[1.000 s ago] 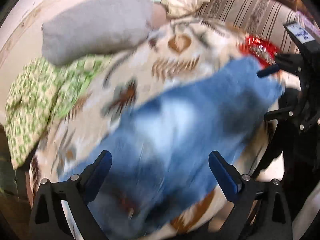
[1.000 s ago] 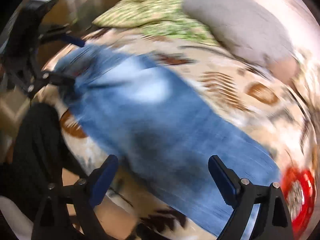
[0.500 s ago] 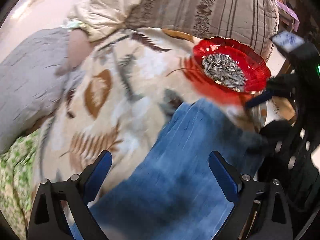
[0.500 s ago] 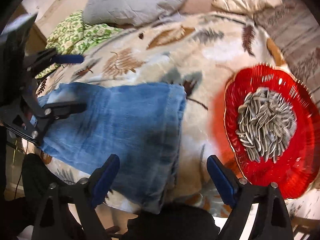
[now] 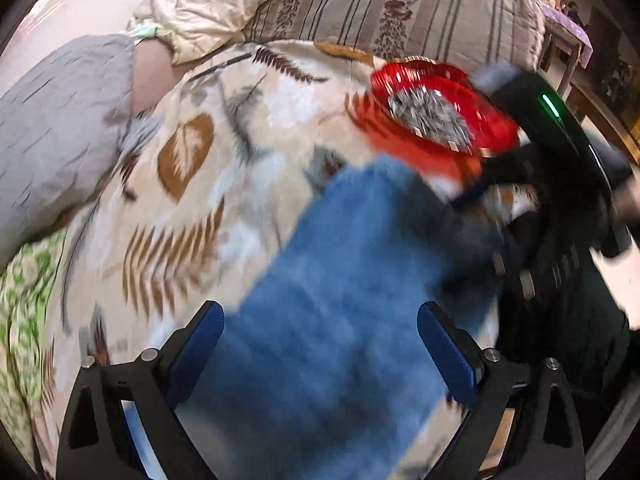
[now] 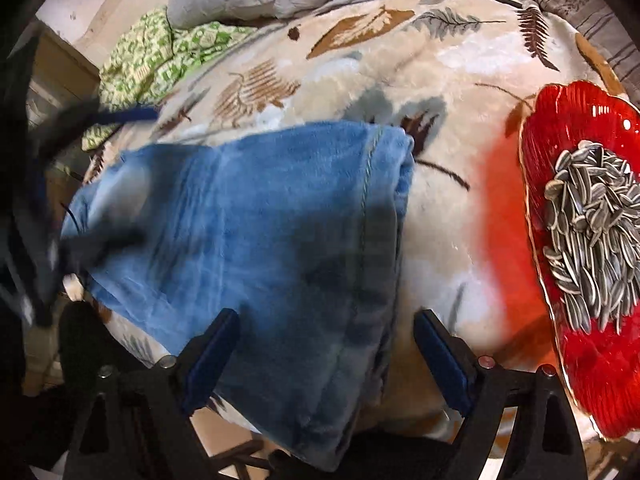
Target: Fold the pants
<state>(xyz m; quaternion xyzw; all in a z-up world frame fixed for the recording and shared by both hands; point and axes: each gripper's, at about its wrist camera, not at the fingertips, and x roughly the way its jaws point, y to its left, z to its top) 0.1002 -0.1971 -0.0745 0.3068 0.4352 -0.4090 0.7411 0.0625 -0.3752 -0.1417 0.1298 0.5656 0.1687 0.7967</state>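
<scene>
Blue denim now fills the space ahead of both tools: the jeans (image 6: 256, 232), a second ago a long streak across the blanket, lie folded into a thick, soft-edged rectangle with a stitched hem running down one end. Both views have swung round, so that the red bowl (image 6: 576, 320), scalloped and glossy like ribbed glass and heaped with striped sunflower seeds (image 6: 592, 232), has come in close beyond the right-hand finger of the right gripper (image 6: 326, 354). That gripper's blue-padded fingers stand wide apart, the hemmed end of the jeans lying between them, unpinched. From the left gripper (image 5: 320, 350), fingers equally spread with nothing clamped, the denim reaches forward from between the pads toward the bowl. Under everything is a plush fleece blanket (image 5: 240, 152) printed with brown leaves and feathers; farther off sit a crinkled grey pillow (image 5: 52, 136), a green patterned cloth (image 6: 160, 56) and a striped quilted cushion (image 5: 400, 8).
</scene>
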